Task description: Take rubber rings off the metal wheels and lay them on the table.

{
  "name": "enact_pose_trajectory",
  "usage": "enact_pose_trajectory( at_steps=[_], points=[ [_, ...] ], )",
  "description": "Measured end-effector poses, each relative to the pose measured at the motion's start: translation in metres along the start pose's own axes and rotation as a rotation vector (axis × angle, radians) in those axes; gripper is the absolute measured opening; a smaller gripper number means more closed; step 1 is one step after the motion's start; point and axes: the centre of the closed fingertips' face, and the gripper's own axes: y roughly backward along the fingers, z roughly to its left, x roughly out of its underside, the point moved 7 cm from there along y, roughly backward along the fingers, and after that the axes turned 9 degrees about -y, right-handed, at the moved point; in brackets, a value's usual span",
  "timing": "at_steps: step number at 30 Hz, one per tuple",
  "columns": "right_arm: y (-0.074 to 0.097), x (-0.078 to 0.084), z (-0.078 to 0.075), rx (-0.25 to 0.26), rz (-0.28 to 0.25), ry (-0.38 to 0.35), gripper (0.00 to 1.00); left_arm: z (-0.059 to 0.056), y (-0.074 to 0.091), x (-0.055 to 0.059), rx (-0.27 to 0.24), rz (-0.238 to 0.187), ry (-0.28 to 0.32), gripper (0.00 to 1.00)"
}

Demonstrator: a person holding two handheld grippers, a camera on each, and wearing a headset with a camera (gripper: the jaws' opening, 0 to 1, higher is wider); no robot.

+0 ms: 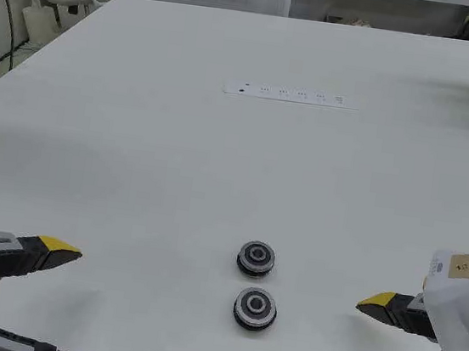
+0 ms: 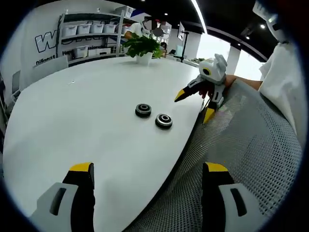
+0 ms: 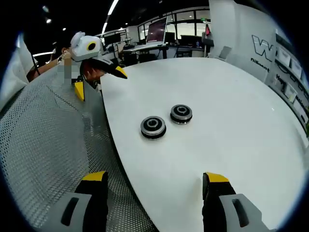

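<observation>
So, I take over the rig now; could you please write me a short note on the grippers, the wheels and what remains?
Left gripper: open, holds nothing, at the table's near edge, left of the wheels.
Right gripper: open, holds nothing, right of the wheels.
Wheels: near wheel and far wheel lie flat, close together but apart.
Done: nothing; both seem to wear their dark rubber rings.
Left: pull both rings off and lay them on the table.

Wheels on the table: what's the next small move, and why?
Probably ease the open right gripper toward the nearer wheel; it and the farther wheel lie untouched, rings on, and the left gripper is open too, off to the side.
</observation>
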Motion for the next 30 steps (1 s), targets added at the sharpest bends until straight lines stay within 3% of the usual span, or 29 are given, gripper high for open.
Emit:
enact_pose_trajectory(
  at_steps=[11, 17, 30],
  points=[
    [0.001, -0.002, 0.0, -0.001, -0.014, -0.006, 0.76, 0.001, 0.001, -0.002, -0.006, -0.014, 0.006, 0.91],
    [0.006, -0.008, -0.002, -0.001, -0.091, -0.075, 0.78, 0.001, 0.001, -0.002, -0.006, -0.018, 0.01, 0.91],
    [0.007, -0.013, 0.0, -0.036, -0.161, -0.143, 0.78, 0.002, 0.002, -0.003, -0.009, -0.03, 0.016, 0.92]
  ],
)
